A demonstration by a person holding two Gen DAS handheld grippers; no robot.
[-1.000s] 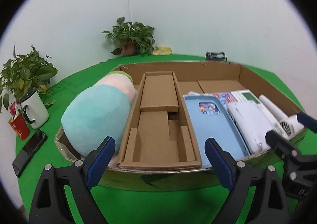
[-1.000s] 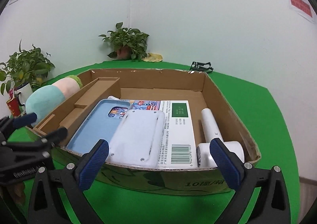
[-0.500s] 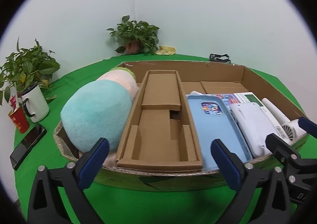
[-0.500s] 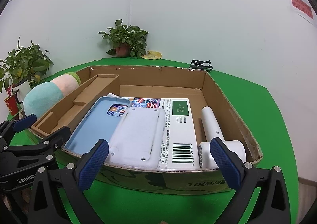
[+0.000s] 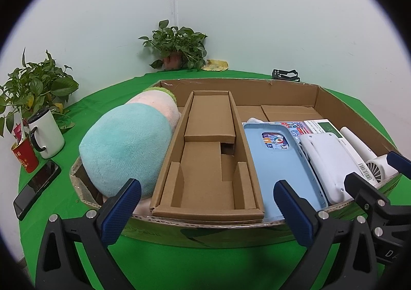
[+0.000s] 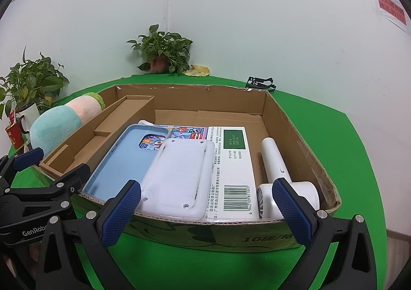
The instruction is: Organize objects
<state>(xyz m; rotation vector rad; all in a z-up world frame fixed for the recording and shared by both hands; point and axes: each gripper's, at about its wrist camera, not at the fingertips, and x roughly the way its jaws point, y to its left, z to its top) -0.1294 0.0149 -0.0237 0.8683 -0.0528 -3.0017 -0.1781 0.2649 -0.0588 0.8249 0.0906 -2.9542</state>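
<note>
A shallow cardboard box sits on the green table. Inside from left: a teal and pink plush toy, a brown cardboard insert tray, a light blue phone case, a white flat device, a white medicine carton and a white handheld fan. My left gripper is open and empty before the box's near wall. My right gripper is open and empty there too, to the right.
A white mug, a red cup and a black phone lie left of the box. Potted plants stand at the left and the back. A black clip lies behind the box.
Both grippers have drawn back slightly and risen a little; the box sits a bit lower and farther in both views. Jaws stay open. Nothing in the box has moved.
</note>
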